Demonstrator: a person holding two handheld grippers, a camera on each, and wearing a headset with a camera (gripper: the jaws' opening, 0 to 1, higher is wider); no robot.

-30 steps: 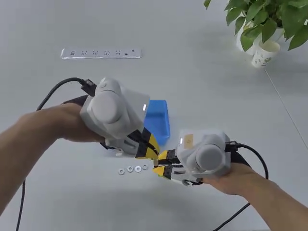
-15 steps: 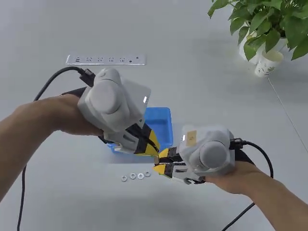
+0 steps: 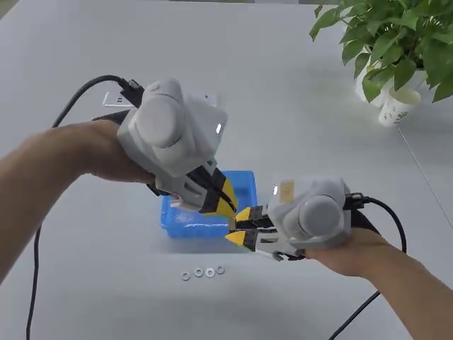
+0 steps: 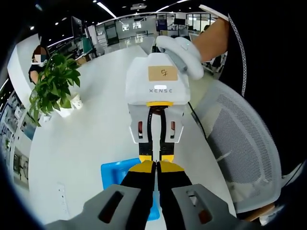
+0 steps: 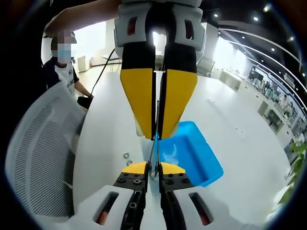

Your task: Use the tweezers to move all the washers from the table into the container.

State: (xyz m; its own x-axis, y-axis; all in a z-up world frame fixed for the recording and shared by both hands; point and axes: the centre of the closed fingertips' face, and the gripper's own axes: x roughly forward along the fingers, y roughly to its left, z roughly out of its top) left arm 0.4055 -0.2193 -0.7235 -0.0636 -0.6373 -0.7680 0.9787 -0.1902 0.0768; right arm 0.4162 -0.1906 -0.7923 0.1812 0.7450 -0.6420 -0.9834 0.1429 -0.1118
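My left tool [image 3: 221, 205] and right tool [image 3: 239, 237] meet tip to tip mid-frame, both clamped narrow on the tweezers [image 5: 154, 139] above the blue container [image 3: 177, 225], washers [image 3: 203, 272] lying lower on the counter [image 3: 318, 106].

Head view overhead; gripper views face-to-face, close (both seemingly share container [image 5: 192, 153]).

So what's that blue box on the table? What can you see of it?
The blue container is a shallow open rectangular bin, looks like glossy plastic, with low walls. It sits flat on the grey table. The left gripper and right gripper hide its near right corner in the head view. Four washers lie in front, apart from it.
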